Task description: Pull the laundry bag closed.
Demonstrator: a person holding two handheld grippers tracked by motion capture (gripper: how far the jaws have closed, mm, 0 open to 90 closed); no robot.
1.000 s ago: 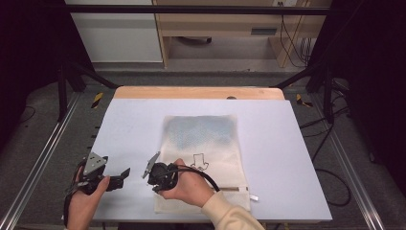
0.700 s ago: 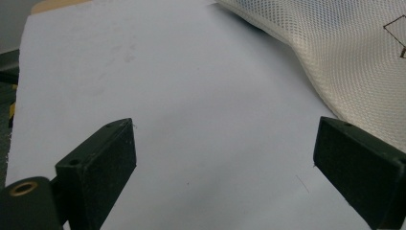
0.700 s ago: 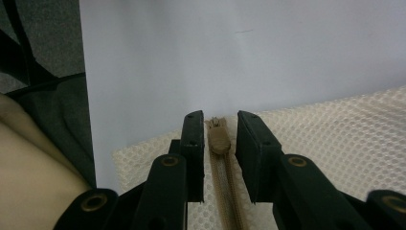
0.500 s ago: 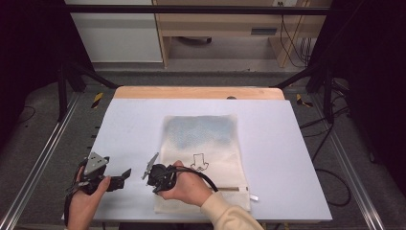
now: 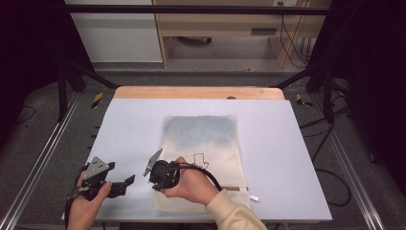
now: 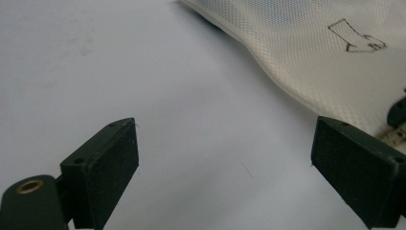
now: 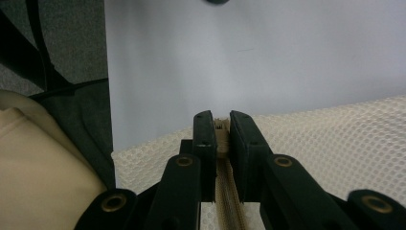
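Observation:
A cream mesh bag lies flat in the middle of the white table, with a small black arrow outline drawn on it. Its tan zipper runs along the near edge. My right gripper points left at the bag's near left corner. Its jaws have just been closing and now pinch the zipper's end. My left gripper hovers low over bare table to the left of the bag, open with nothing between its jaws. The bag's edge lies ahead of it.
A white tag sticks out at the bag's near right corner. A wooden strip borders the table's far edge. Metal rails run along both sides, with floor cables on the right.

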